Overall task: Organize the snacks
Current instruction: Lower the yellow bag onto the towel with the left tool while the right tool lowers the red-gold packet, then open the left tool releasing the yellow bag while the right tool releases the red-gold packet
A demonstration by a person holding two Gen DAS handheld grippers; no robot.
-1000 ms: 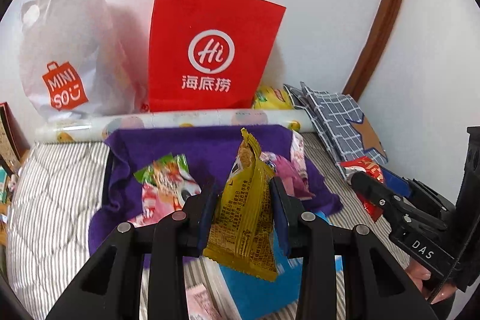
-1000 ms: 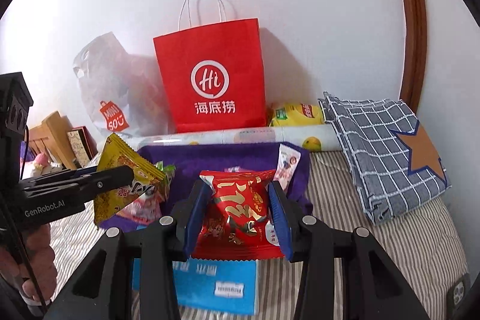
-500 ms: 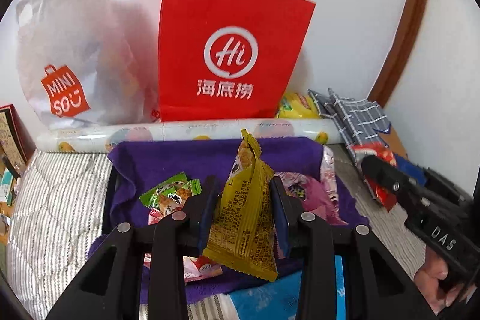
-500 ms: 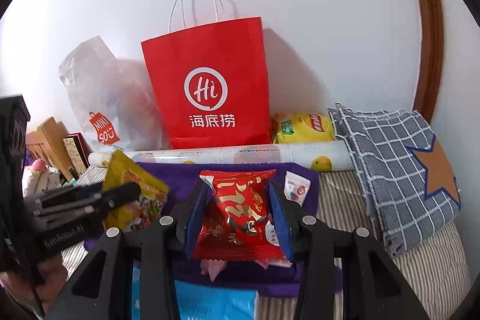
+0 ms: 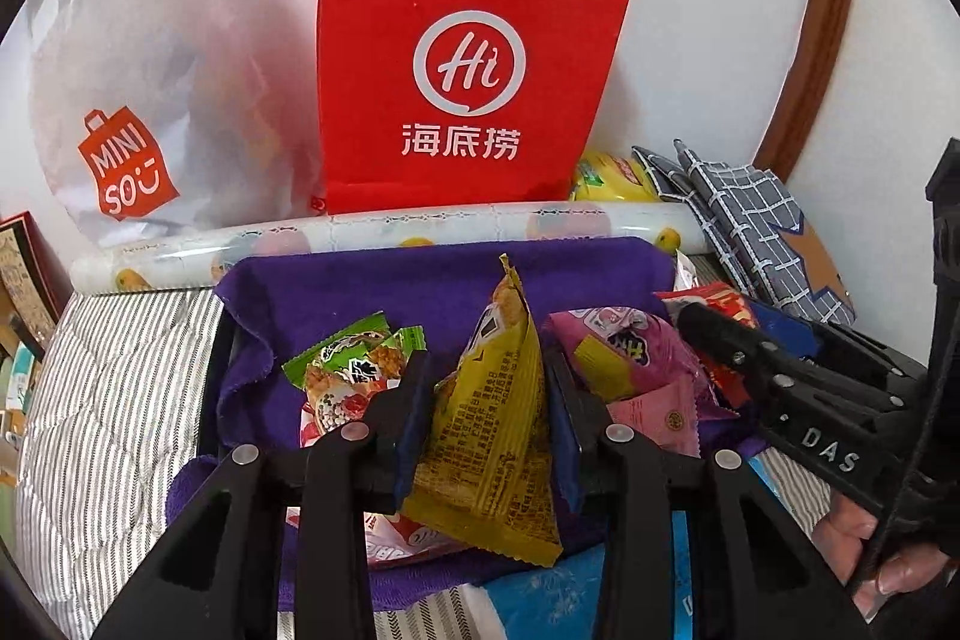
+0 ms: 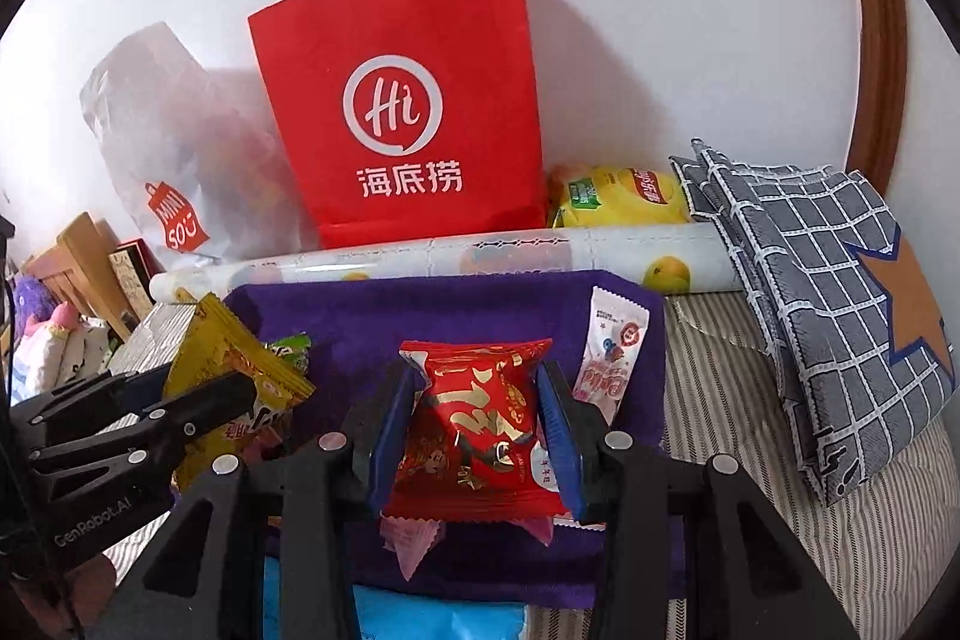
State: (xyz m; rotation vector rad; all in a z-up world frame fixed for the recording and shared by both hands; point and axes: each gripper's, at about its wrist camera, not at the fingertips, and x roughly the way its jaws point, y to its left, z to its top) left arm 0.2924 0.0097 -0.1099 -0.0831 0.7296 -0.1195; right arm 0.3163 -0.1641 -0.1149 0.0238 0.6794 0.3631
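Two grippers, one packet each: left gripper (image 5: 486,412) clamps a yellow packet (image 5: 492,436), right gripper (image 6: 474,430) a red packet (image 6: 474,430) (frame centre), above one purple cloth (image 6: 456,310).

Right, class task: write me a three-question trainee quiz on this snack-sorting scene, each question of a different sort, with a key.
1. Multiple choice: the left gripper is shut on a (a) green packet (b) yellow packet (c) pink packet.
2. True or false: the right gripper is open, with nothing between its fingers.
3. Fill in: the loose snacks lie on a ___ cloth.

Key: 1 b. 2 false; it is shut on a red packet. 3 purple.
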